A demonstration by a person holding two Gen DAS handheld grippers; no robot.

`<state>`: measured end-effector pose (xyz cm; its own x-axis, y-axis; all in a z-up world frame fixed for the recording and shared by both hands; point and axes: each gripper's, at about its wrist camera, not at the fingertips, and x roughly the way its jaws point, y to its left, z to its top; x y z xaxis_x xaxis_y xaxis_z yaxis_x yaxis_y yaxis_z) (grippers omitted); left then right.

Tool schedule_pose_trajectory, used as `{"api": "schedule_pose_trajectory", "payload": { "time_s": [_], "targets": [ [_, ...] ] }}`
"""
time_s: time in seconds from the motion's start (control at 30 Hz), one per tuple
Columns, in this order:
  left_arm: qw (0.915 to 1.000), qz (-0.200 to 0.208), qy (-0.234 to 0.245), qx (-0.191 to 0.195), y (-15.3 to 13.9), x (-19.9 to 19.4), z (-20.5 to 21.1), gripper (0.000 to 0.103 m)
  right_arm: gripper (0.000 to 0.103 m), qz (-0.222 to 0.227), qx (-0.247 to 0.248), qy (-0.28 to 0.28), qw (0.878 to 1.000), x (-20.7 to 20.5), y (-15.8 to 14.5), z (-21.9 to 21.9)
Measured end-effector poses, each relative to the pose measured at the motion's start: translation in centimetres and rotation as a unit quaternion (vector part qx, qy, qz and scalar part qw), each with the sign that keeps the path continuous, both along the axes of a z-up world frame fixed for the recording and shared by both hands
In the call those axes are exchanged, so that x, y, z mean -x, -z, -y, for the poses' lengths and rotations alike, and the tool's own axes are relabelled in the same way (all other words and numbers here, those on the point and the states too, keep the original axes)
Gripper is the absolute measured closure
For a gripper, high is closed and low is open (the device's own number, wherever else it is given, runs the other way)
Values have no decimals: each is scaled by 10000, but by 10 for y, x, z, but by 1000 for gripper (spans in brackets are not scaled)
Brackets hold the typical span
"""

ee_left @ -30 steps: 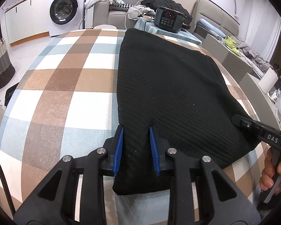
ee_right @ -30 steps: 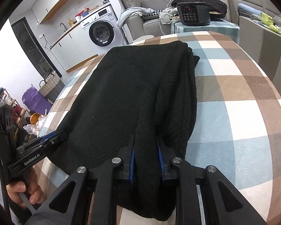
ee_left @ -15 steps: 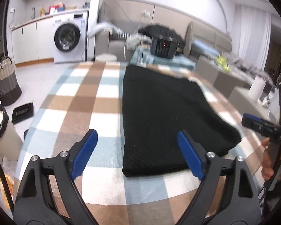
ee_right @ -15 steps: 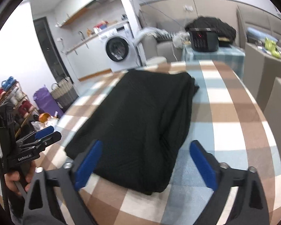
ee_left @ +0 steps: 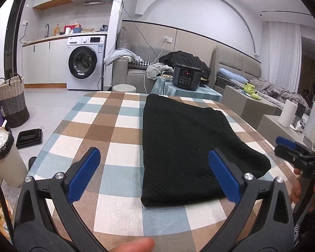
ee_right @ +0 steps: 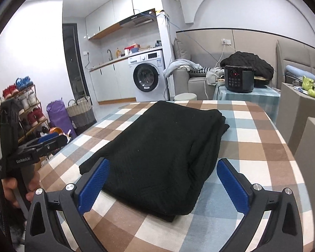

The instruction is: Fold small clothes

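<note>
Left gripper (ee_left: 155, 175), right gripper (ee_right: 163, 180) spread above black garment (ee_right: 163, 147), checkered table (ee_left: 115, 121).

The left black plastic two-finger gripper (ee_left: 154, 175) carries blue ribbed pads (ee_left: 83, 175) on triangular cut-out arms, with silver screw heads at each joint. The right black plastic two-finger gripper (ee_right: 160, 187) matches it. White lettering marks both bodies. A bare-skinned hand (ee_right: 14, 187) grips a handle at nine o'clock.
</note>
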<state>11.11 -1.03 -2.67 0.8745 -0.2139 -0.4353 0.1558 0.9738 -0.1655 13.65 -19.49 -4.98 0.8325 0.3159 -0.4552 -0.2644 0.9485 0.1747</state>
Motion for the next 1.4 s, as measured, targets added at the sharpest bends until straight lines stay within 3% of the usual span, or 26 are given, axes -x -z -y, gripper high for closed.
{"api": "schedule_pose_trajectory", "payload": {
  "time_s": [0.13,0.93,1.4],
  "targets": [
    [9999,91,46,17,3,0,1,1,0,88,-261,-2,9996,-1,2,6],
    [9998,139,125,55,12,-6,4,1,0,502,-21,-26,9987,13,5,-3],
    [9996,196,205,-38,13,-3,11,1,0,446,-61,-34,9990,11,8,-2]
  ]
}}
